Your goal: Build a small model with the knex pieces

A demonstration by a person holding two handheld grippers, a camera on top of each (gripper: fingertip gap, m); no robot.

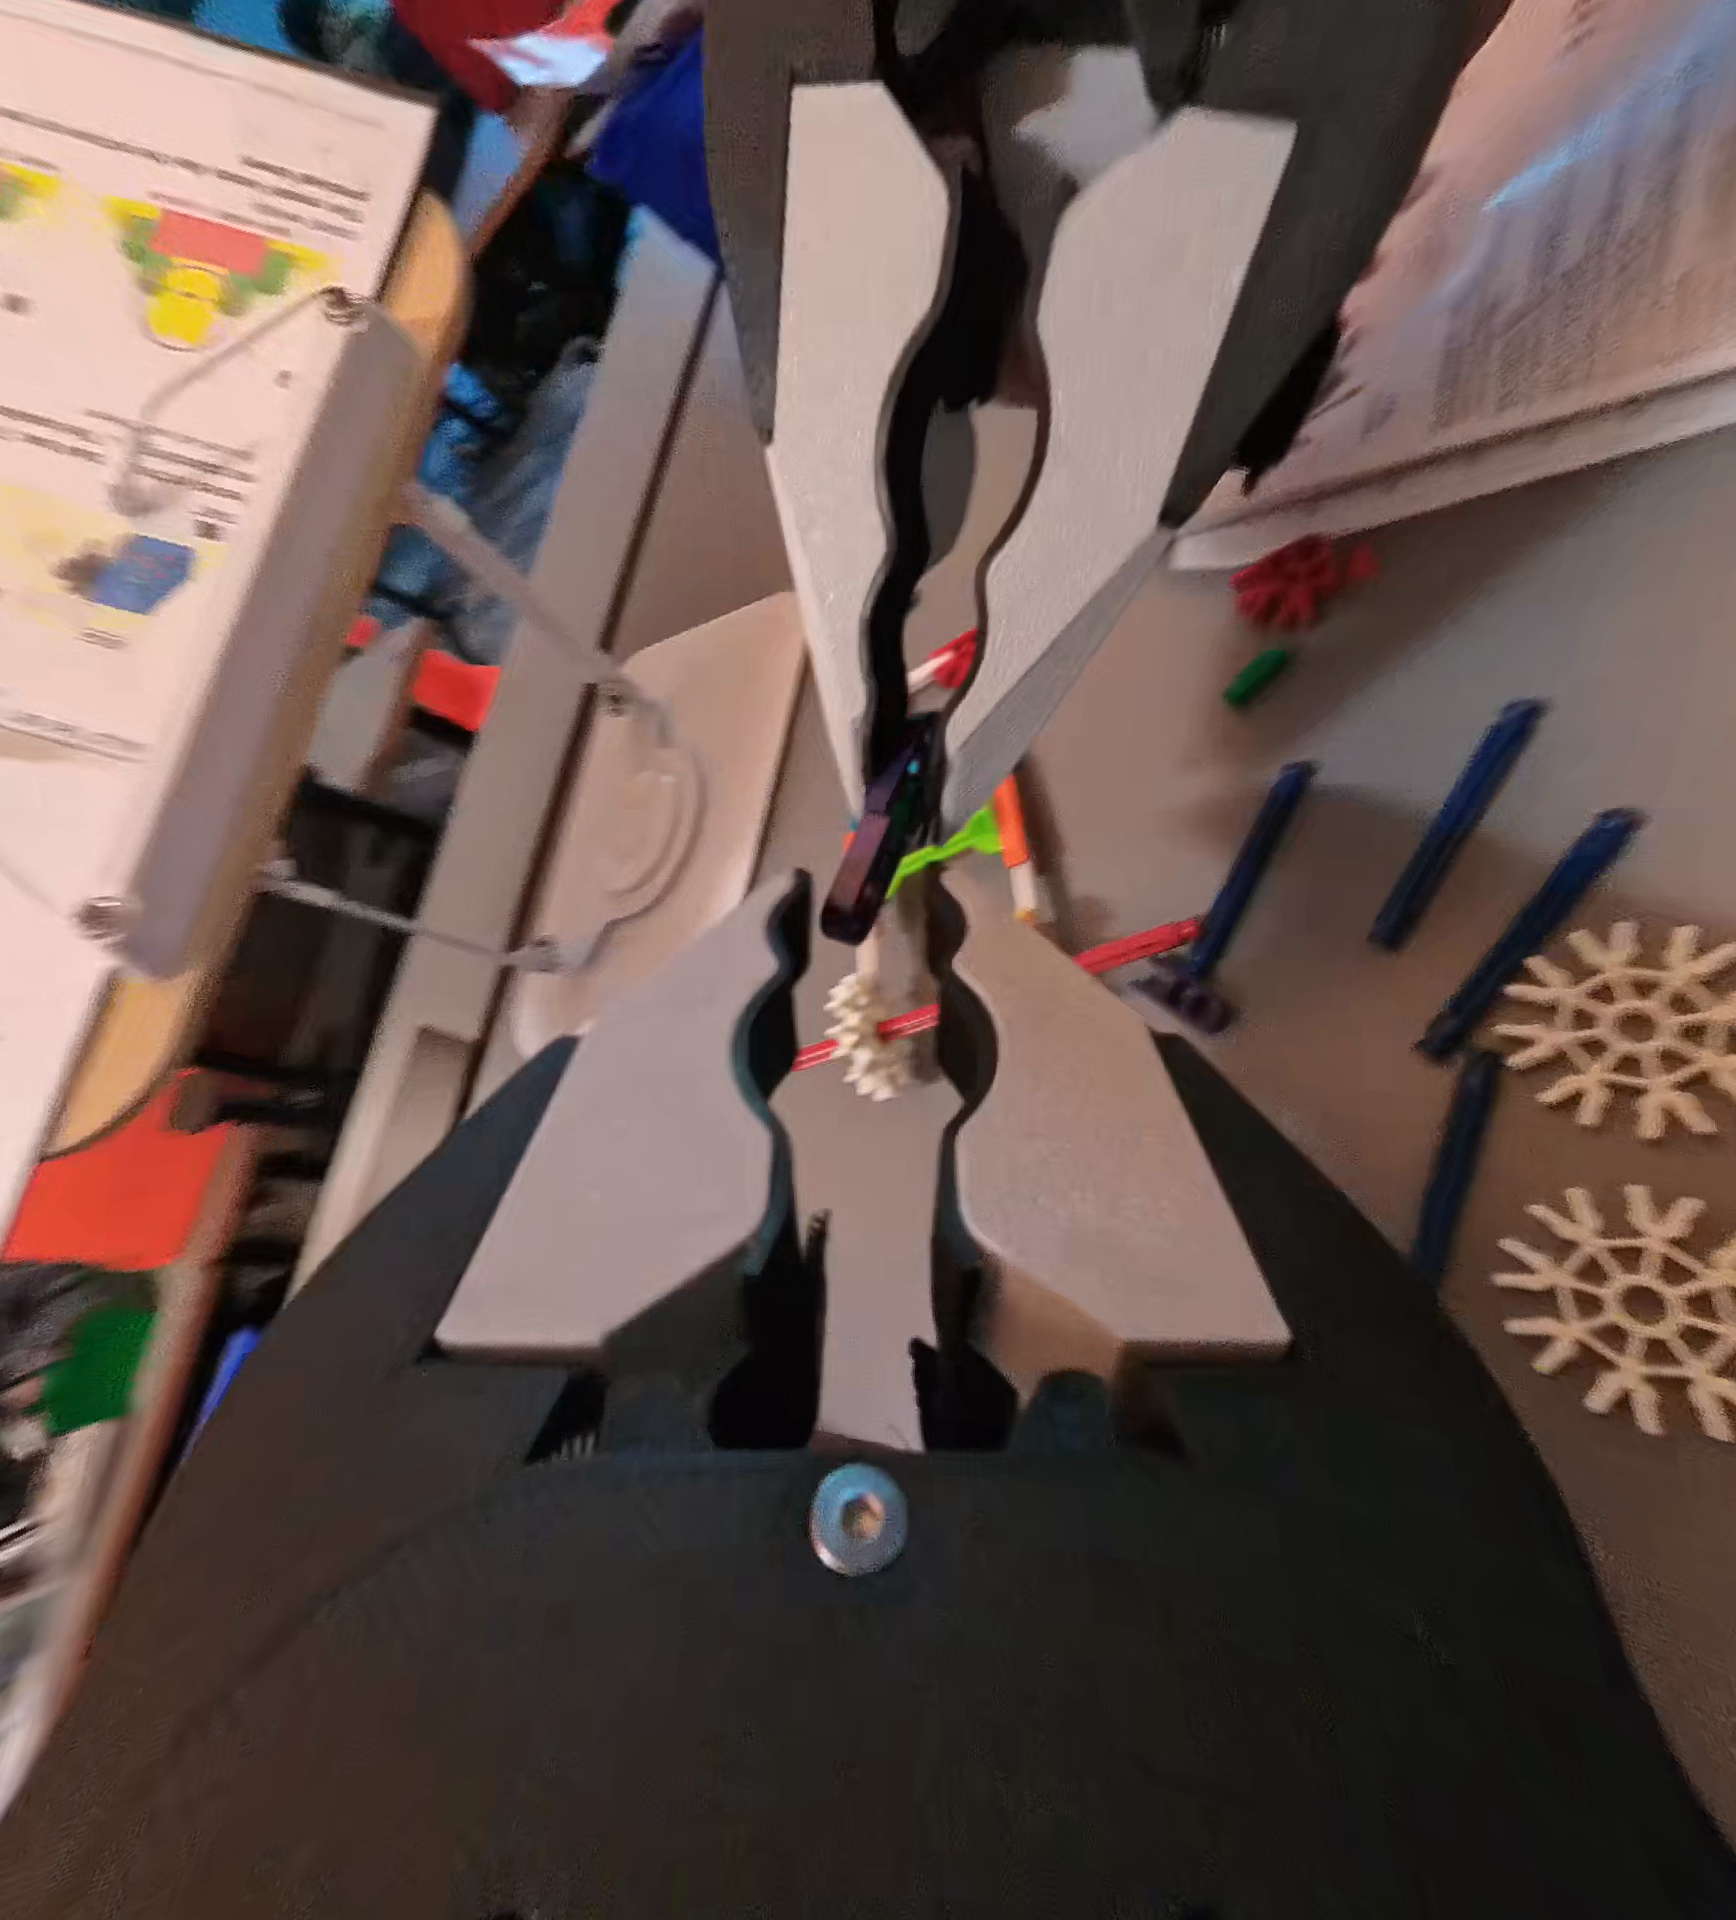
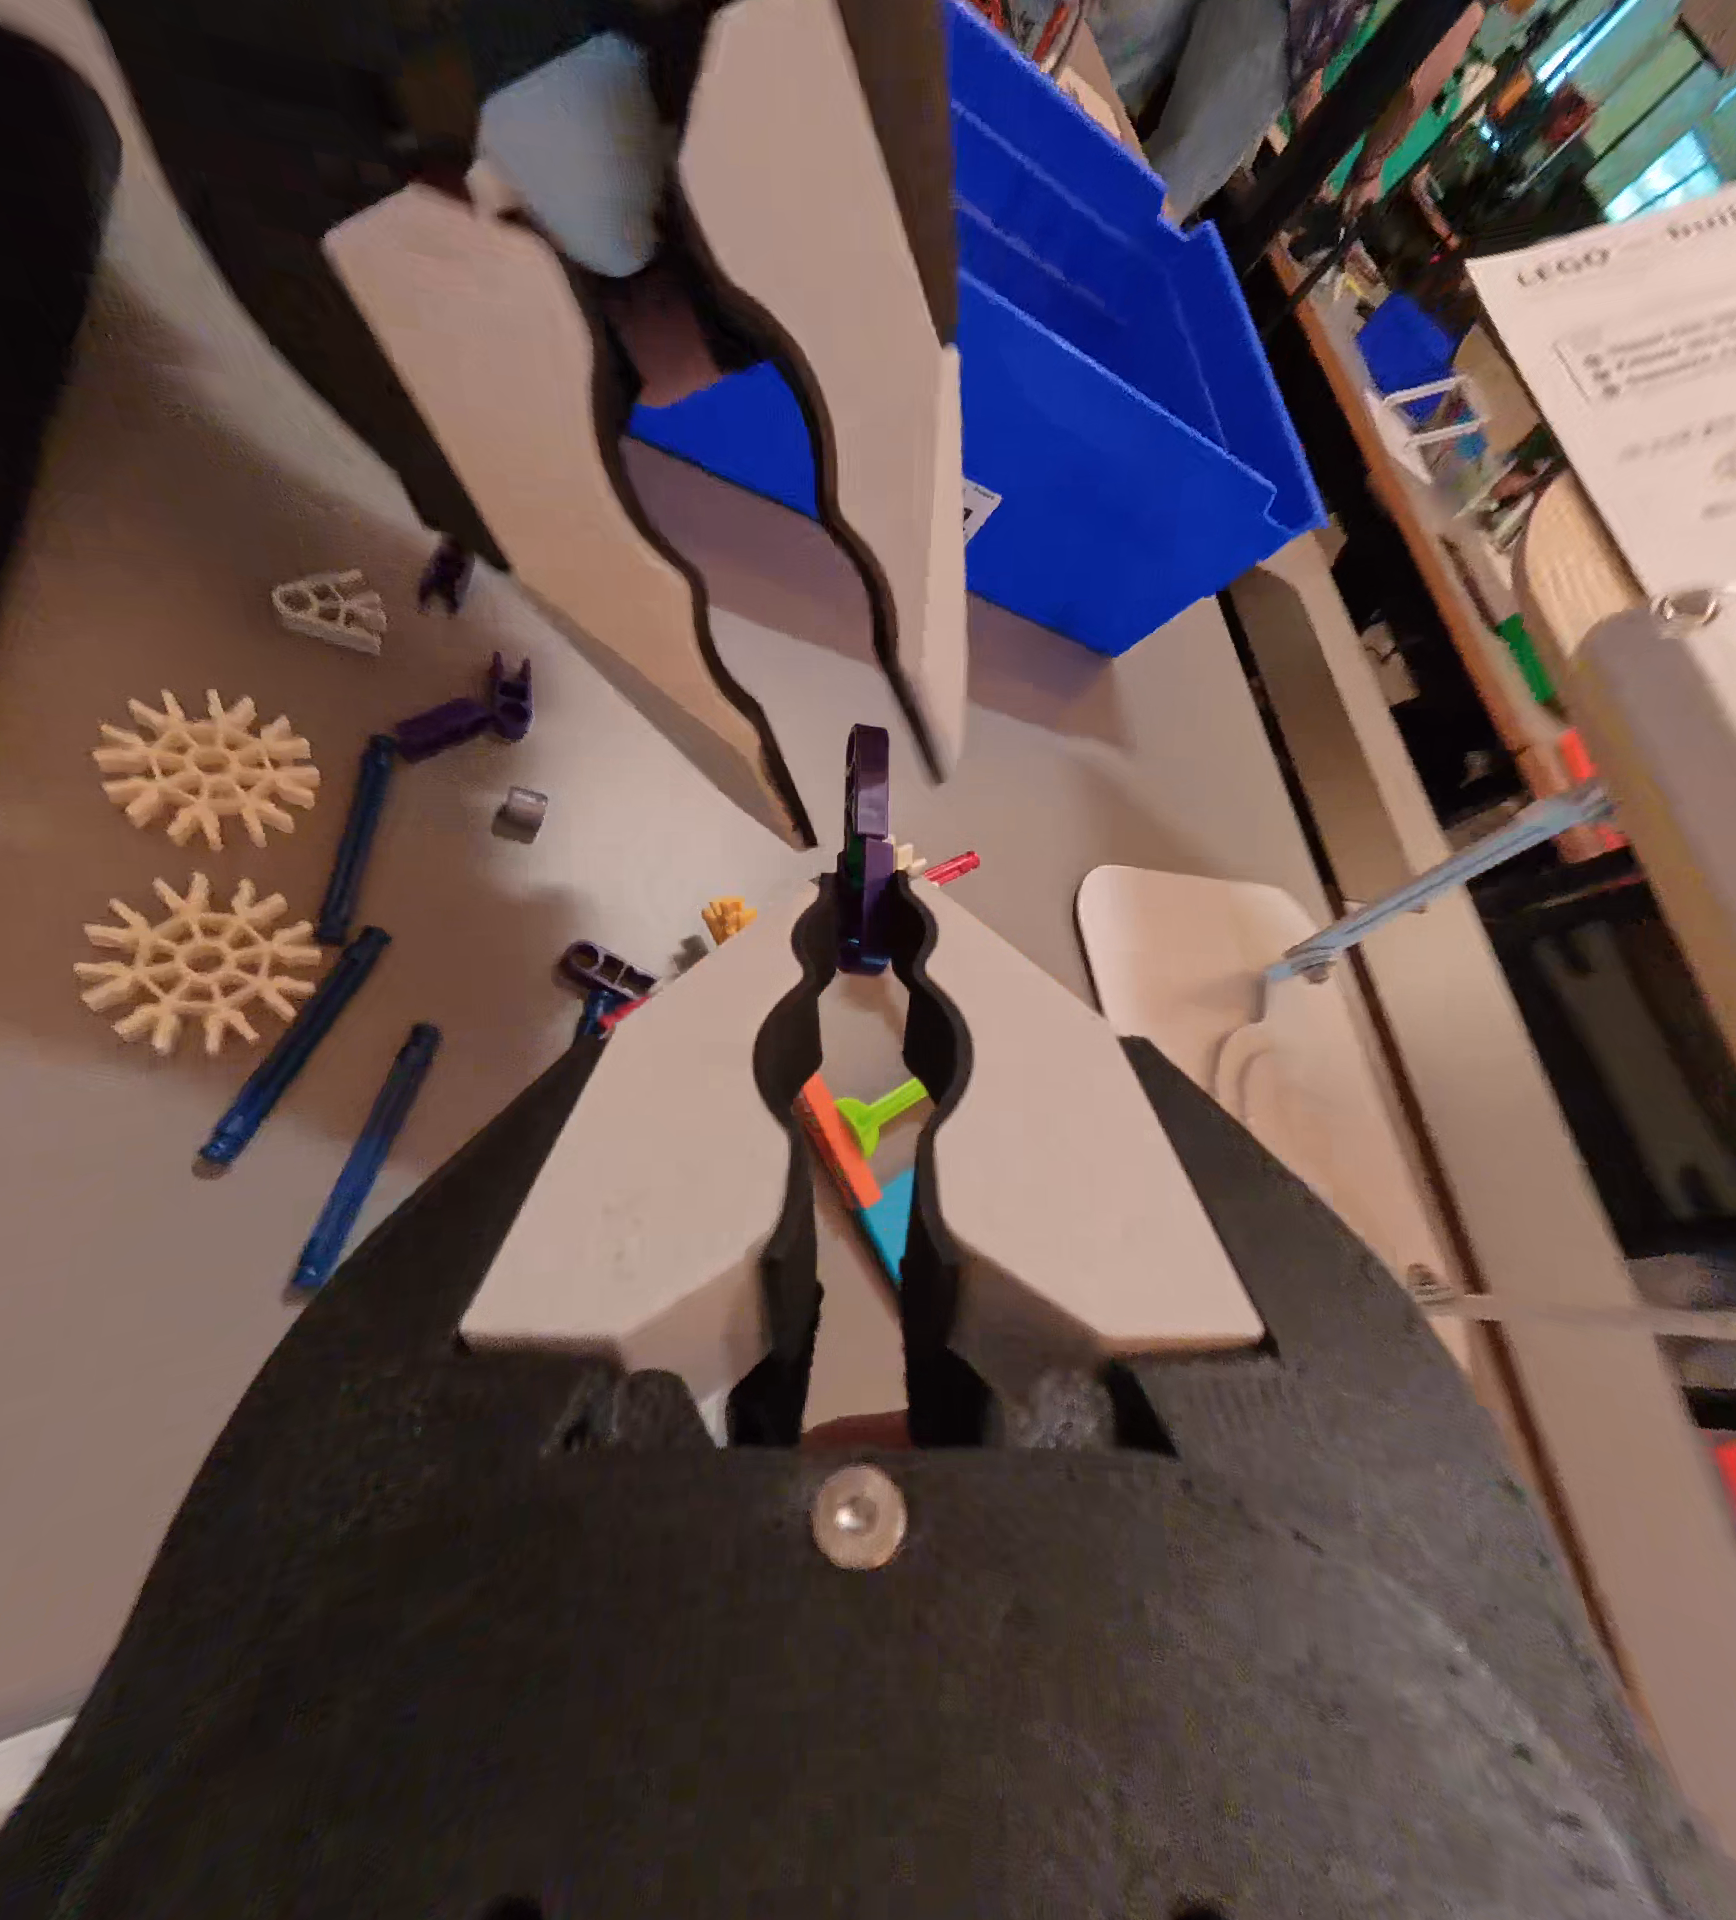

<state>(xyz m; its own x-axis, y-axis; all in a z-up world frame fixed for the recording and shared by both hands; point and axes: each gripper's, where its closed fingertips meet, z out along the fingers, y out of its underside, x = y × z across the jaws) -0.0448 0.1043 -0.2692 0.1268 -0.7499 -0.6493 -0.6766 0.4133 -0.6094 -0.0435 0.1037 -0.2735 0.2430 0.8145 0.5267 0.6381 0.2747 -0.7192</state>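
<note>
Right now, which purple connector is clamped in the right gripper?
The upright purple connector at the right gripper fingertips; the other purple ones lie loose on the table.

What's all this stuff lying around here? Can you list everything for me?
Snowflake wheels: two, cream, side by side on the table.
Rods: several, dark blue, beside the wheels.
Purple connector: one, gripped between both tongs.
Small gear: one, cream, on a red rod.
Bins: blue, behind.
Printed sheets: white, on a stand.
Left tongs: shut on the assembly.
Right tongs: shut on the purple connector.
</note>
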